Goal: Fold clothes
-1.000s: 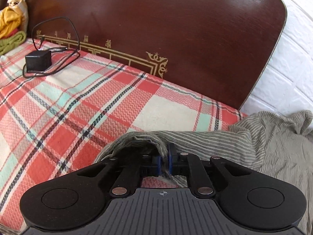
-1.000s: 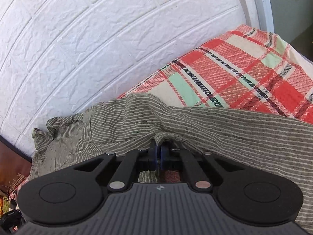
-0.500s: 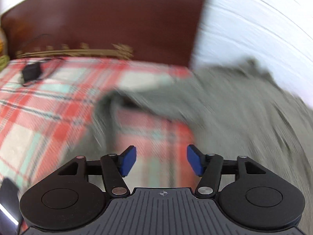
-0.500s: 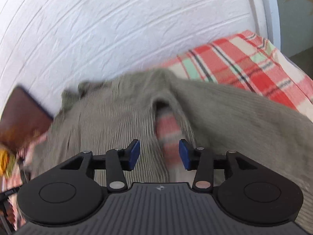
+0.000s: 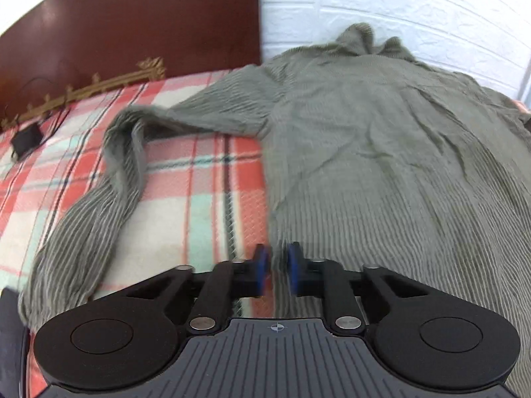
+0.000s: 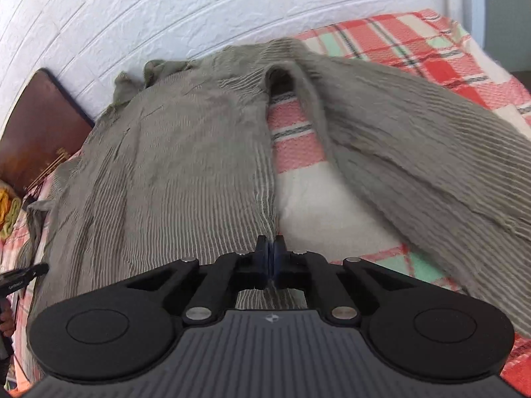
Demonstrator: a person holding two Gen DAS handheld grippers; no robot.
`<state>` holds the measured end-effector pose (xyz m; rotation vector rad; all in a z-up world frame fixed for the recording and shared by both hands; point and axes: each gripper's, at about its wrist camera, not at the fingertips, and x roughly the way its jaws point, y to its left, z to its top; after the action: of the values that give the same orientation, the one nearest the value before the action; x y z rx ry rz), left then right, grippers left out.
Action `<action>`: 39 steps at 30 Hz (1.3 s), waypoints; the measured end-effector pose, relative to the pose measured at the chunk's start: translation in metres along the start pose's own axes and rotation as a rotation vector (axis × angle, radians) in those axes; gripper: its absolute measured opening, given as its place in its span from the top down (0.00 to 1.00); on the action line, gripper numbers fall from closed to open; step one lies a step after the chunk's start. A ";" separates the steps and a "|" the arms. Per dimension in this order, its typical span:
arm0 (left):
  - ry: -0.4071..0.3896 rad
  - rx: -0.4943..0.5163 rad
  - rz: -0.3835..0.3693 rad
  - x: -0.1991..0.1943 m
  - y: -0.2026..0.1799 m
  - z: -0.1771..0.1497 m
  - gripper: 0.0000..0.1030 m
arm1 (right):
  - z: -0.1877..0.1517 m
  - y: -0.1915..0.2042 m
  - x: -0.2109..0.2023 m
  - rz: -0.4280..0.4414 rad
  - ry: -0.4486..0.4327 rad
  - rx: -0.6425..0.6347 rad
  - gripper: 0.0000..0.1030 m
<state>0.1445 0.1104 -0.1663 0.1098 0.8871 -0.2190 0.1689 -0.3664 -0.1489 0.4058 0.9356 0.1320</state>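
Note:
A grey-green striped shirt (image 5: 381, 152) lies spread on the plaid bedspread (image 5: 199, 179), collar toward the wall. Its left sleeve (image 5: 109, 192) trails down the bed, and its right sleeve (image 6: 415, 159) spreads to the right. My left gripper (image 5: 276, 265) is at the body's left side edge. Its jaws are closing on that edge, with only a narrow strip of cloth between the blue pads. In the right wrist view the shirt (image 6: 166, 165) fills the left half. My right gripper (image 6: 272, 255) is closing too, pads pinched on the body's right side edge.
A dark wooden headboard (image 5: 132, 26) stands at the back left and a white brick-pattern wall (image 5: 398, 6) behind the shirt. A black charger (image 5: 26, 139) with its cable lies on the bedspread near the headboard. Yellow and green clothes (image 6: 8, 212) are heaped far left.
Both grippers let go of the sleeve ends they held, opened wide, swung over to the shirt body's side edges and closed again there. The sleeves now lie loose on the bed.

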 end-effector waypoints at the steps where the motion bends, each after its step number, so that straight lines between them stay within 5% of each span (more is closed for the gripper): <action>1: 0.003 -0.014 0.008 -0.001 0.004 -0.001 0.97 | 0.000 -0.005 0.000 -0.003 -0.002 0.028 0.98; 6: -0.013 -0.073 0.014 -0.011 0.019 -0.011 0.90 | -0.004 -0.014 -0.001 -0.001 -0.033 0.098 0.94; 7: -0.016 -0.079 0.020 -0.014 0.021 -0.012 0.83 | -0.006 -0.015 -0.005 0.003 -0.040 0.098 0.89; 8: -0.020 -0.088 0.026 -0.018 0.022 -0.014 0.62 | -0.008 -0.015 -0.010 0.007 -0.047 0.098 0.76; 9: -0.025 -0.095 0.023 -0.023 0.024 -0.016 0.53 | -0.010 -0.015 -0.014 0.010 -0.054 0.097 0.64; 15: -0.067 -0.120 -0.073 -0.062 0.034 -0.044 0.25 | -0.039 -0.026 -0.052 0.049 -0.055 0.091 0.58; 22: -0.023 -0.169 -0.200 -0.071 0.030 -0.081 0.22 | -0.085 -0.031 -0.083 0.076 -0.009 0.083 0.57; 25: -0.026 -0.163 -0.197 -0.072 0.022 -0.089 0.24 | -0.094 -0.023 -0.087 0.099 0.012 0.064 0.62; 26: -0.028 -0.150 -0.194 -0.073 0.018 -0.090 0.34 | -0.096 -0.019 -0.086 0.097 0.025 0.038 0.82; 27: -0.022 -0.134 -0.189 -0.074 0.014 -0.091 0.73 | -0.097 -0.014 -0.086 0.093 0.035 0.013 0.94; 28: -0.007 -0.114 -0.183 -0.074 0.010 -0.092 0.92 | -0.097 -0.011 -0.087 0.081 0.034 -0.002 0.94; 32: 0.000 -0.065 -0.166 -0.081 0.008 -0.096 0.98 | -0.097 -0.009 -0.090 0.016 0.046 -0.024 0.94; 33: -0.002 -0.057 -0.165 -0.083 0.008 -0.097 0.94 | -0.097 -0.009 -0.090 -0.005 0.050 -0.031 0.93; 35: -0.033 -0.053 -0.145 -0.091 0.012 -0.098 0.67 | -0.093 -0.003 -0.094 -0.048 0.036 -0.066 0.79; 36: -0.083 -0.067 -0.112 -0.100 0.016 -0.096 0.49 | -0.090 0.004 -0.101 -0.088 -0.001 -0.090 0.60; 37: -0.135 -0.083 -0.070 -0.110 0.021 -0.095 0.38 | -0.086 0.014 -0.111 -0.113 -0.054 -0.115 0.52; 38: -0.183 -0.094 -0.010 -0.118 0.027 -0.092 0.21 | -0.082 0.024 -0.120 -0.131 -0.102 -0.143 0.48; 39: -0.228 -0.100 0.058 -0.125 0.032 -0.090 0.18 | -0.076 0.039 -0.128 -0.118 -0.128 -0.187 0.48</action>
<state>0.0078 0.1766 -0.1257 0.0171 0.6655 -0.1297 0.0342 -0.3451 -0.0766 0.1832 0.8112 0.0838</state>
